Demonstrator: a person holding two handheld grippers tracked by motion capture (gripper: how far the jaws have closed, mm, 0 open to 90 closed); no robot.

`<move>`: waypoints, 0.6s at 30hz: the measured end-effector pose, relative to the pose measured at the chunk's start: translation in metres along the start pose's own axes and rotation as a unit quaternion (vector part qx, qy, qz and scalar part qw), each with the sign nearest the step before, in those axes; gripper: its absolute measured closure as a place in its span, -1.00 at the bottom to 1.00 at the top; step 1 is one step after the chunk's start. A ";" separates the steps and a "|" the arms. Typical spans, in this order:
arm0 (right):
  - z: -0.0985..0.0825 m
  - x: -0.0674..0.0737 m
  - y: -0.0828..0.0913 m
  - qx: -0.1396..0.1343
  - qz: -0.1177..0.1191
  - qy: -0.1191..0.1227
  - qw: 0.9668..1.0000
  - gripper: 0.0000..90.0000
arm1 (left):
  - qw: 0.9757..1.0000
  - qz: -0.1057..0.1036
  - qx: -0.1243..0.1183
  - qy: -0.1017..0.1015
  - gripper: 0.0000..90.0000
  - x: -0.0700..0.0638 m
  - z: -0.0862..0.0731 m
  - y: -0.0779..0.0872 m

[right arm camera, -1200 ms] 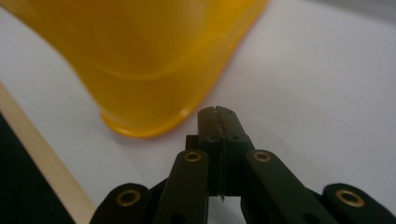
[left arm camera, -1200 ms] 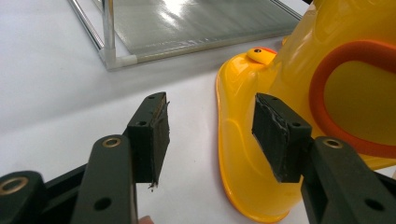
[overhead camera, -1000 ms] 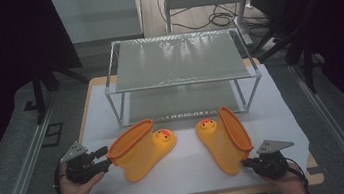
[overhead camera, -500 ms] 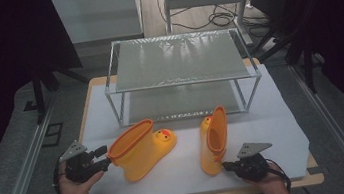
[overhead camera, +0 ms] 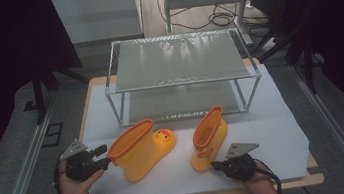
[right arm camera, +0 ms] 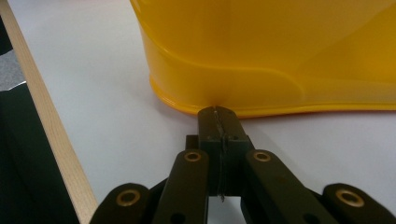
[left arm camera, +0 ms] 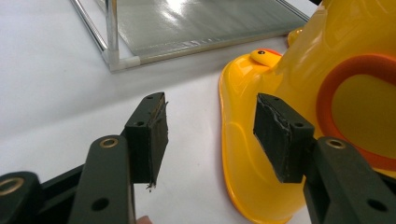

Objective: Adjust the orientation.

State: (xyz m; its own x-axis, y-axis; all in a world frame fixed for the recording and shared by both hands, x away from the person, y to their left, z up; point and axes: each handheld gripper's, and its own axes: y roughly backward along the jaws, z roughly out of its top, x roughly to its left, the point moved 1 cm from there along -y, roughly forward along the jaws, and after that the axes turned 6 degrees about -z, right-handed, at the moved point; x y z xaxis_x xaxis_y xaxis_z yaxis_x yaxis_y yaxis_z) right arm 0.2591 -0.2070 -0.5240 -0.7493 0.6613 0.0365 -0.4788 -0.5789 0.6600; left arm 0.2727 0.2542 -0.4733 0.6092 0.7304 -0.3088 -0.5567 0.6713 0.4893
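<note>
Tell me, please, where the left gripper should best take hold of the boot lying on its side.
Probably the orange cuff rim of the left boot. It lies tipped over with its opening facing the left gripper, whose jaws stand open just short of it. Coming in from that side, one jaw could slip inside the mouth and one outside the thin wall.

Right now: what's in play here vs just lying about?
In play:
left boot, beside the open left gripper
right boot, standing, shut right gripper at its sole
wire shelf rack, probably

Lying about:
floor cables
</note>
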 end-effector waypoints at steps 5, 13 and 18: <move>0.001 0.002 -0.003 -0.006 -0.001 0.003 1.000 0.99 | 1.000 0.000 0.000 0.001 0.00 0.001 0.000 0.000; 0.005 0.006 -0.009 -0.009 -0.005 0.010 1.000 0.99 | 1.000 0.000 0.001 0.001 0.00 0.001 0.001 -0.002; 0.003 -0.001 0.006 -0.029 -0.013 -0.003 0.999 0.98 | 1.000 0.000 0.001 0.000 0.00 0.002 0.002 0.001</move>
State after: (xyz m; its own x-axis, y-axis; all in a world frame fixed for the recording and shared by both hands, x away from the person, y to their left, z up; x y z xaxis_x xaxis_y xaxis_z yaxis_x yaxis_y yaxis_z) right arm 0.2584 -0.2095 -0.5178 -0.7339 0.6788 0.0248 -0.5236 -0.5885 0.6161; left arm 0.2742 0.2563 -0.4721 0.6084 0.7309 -0.3093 -0.5558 0.6706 0.4914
